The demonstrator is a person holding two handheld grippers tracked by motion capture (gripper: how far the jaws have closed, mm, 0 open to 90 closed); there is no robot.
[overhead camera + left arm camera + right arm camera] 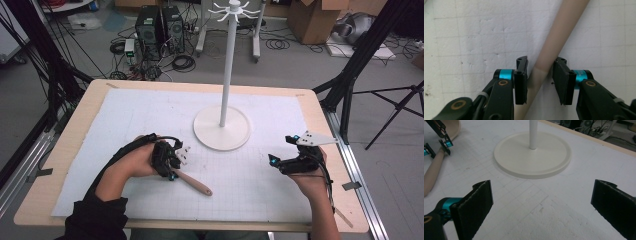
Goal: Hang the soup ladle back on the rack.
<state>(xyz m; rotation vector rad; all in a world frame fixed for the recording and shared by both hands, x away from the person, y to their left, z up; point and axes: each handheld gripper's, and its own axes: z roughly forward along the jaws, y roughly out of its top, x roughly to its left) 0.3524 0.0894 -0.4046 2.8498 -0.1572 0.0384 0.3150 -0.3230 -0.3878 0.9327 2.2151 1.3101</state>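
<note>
Straddling the pale beige wooden spoon (556,42) at its handle, down on the white gridded foam mat (260,180), at the near left of the light wooden table (45,195): left gripper (539,72), black jaws with teal collars, one on each side of the handle. Jaws narrowed around the handle; right-hand pad touching its edge in the left gripper view, a thin gap on the other side, so no firm clamp to be told there. Seen from the high view, left gripper (172,162) held low over the mat in a dark-sleeved left hand (131,162), the spoon's handle (195,184) running out toward the near right, flat on the mat. Bowl of the spoon (450,128) visible at the upper left of the right gripper view, beyond the left gripper (437,143). Hovering well apart at the near right of the mat: right gripper (274,161), with grey three-cornered plate on top, jaws spread wide with bare mat between them, nothing gripped. Standing upright on the mat between and beyond the two grippers: tall white pole stand with round disc base (221,128), spoked hooks at its top.
</note>
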